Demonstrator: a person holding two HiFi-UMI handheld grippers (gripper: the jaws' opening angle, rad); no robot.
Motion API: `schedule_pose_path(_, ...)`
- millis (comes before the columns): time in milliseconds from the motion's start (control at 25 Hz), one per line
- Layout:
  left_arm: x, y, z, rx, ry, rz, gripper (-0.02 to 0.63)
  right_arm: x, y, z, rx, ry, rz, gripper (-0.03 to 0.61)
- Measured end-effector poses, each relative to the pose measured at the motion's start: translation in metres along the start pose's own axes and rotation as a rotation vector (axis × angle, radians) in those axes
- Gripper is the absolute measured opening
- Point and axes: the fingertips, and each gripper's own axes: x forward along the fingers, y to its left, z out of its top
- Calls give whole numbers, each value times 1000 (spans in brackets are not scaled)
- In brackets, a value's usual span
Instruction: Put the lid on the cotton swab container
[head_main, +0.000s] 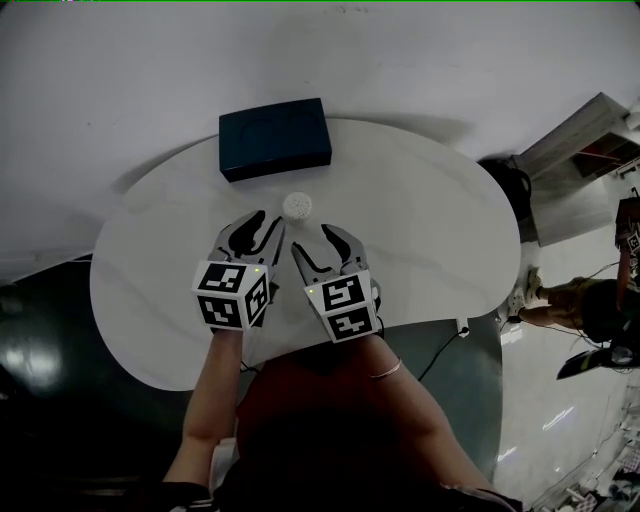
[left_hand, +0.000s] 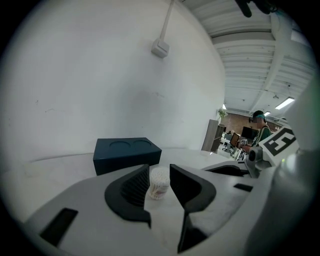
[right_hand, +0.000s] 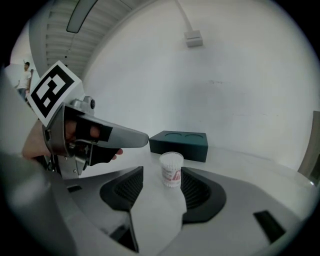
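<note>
Container (head_main: 297, 206) stands free, inside table (head_main: 430, 220) edges; left gripper (head_main: 266, 221), right gripper (head_main: 313, 240) gape empty.

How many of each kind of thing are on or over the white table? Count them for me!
Dark blue box: 1
Cotton swab container: 1
Grippers, the left gripper and the right gripper: 2
Total: 4

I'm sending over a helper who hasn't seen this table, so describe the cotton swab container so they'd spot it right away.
Find the rounded white table with a dark blue box at its far edge. Just in front of that box, on the near side, stands the cotton swab container. It is the only small, round, pale thing there: a clear cup packed with white swabs, red print on its side.
</note>
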Motion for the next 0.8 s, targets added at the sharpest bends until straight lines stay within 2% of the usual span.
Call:
schedule_pose_path(280,-20,-5,-8,0,-21,24,127,-17,8,-1,21,-19,7,232)
schedule_pose_path(560,-42,-13,-19,-15,-37,31,104,-40,12,2,30,-45,-1,120)
schedule_pose_path(800,-60,-21,-24,-9,-57,30,86,-58,16,6,18,-64,-21,67)
